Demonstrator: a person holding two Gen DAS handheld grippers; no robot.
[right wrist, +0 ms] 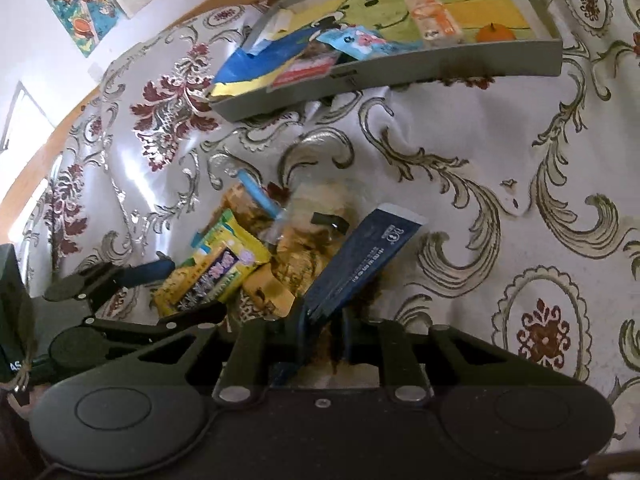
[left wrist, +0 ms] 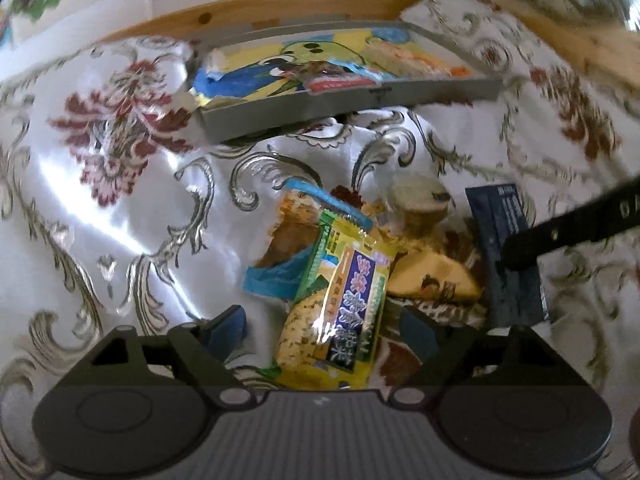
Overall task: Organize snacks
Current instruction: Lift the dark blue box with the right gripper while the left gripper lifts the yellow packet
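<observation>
The right gripper [right wrist: 322, 318] has its two fingers squeezed close on the near end of a dark blue packet [right wrist: 360, 256], so it is pinching that packet. The packet is long and thin. Its long way runs from the fingers up and away, a bit to the right, and its far end sticks up off the tablecloth [right wrist: 460, 152]. The place it probably needs to go is the gray tray [right wrist: 400, 76], which sits well ahead of this gripper, past a stretch of bare cloth and a little to the right. A few snacks already lie inside the tray on its bright painted bottom. So the carry looks like a straight push forward, with the packet lifted high enough to clear the tray's near wall. Just to the left of the right gripper is the pile of snacks [right wrist: 256, 264], touching the blue packet's side. The left gripper [left wrist: 324, 326] hangs over that pile with its fingers spread wide and nothing pressed between them. A yellow and green packet [left wrist: 340, 304] lies right between those open fingers, with its long way pointing forward from the gripper. That makes the left hand the nearer one for the yellow packet, and the right hand the one for the blue packet. From the left gripper, the tray is also straight ahead and well apart.
</observation>
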